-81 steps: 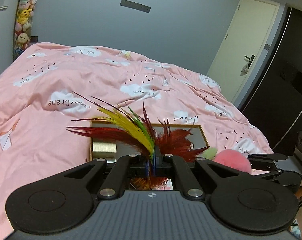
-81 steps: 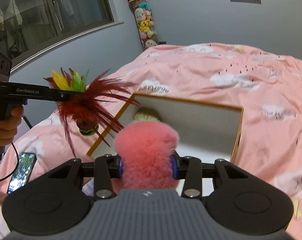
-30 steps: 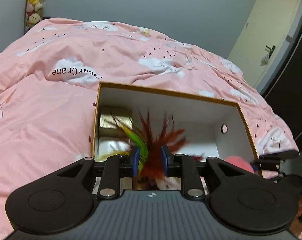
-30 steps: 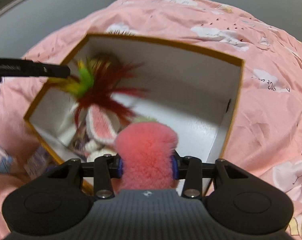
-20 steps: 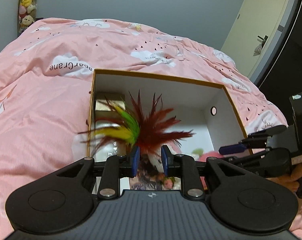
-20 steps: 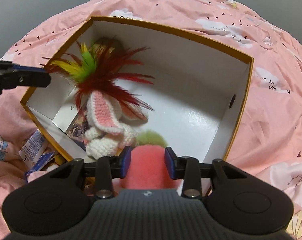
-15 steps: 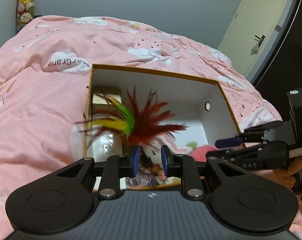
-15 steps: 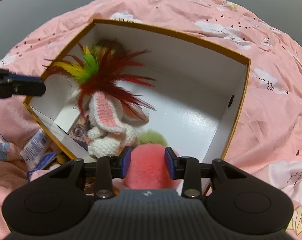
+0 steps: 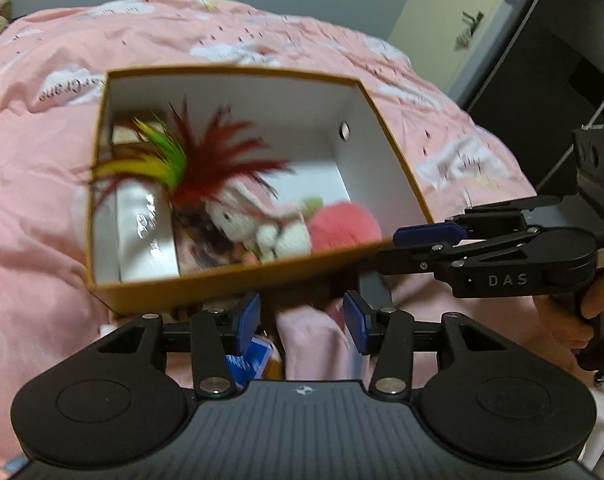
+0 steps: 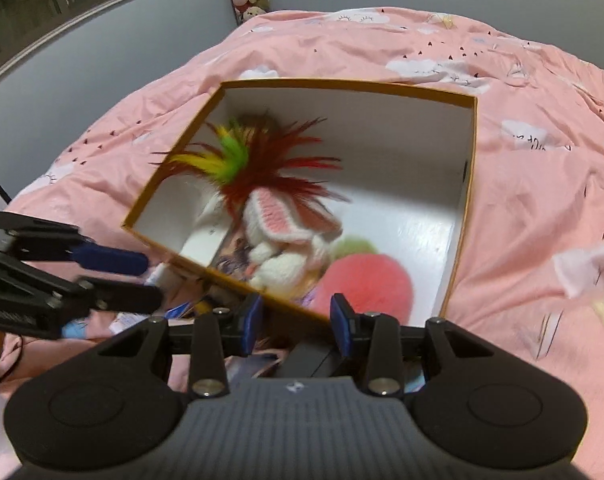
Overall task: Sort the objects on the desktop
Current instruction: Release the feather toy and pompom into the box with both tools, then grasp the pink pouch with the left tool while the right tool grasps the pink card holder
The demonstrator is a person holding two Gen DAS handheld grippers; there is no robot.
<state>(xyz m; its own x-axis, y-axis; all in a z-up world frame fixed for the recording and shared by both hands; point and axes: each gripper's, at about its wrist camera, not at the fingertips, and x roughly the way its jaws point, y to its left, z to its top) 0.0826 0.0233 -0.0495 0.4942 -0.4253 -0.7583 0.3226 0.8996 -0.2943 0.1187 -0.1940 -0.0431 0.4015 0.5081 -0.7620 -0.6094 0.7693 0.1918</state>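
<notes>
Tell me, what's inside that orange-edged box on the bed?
Inside the box lie a feather toy, a crocheted bunny and a pink fluffy ball. Whatever lies beneath them is covered.

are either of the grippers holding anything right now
No. The left gripper, jaws opening, and right gripper are both empty; the feather toy and pink pompom lie in the box.

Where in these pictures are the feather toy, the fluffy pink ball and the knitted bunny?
feather toy (image 10: pixel 262 168), right wrist view, on the dark red feathers.
fluffy pink ball (image 10: pixel 366 280), right wrist view, on the middle of its fur.
knitted bunny (image 9: pixel 238 220), left wrist view, on its white head.
</notes>
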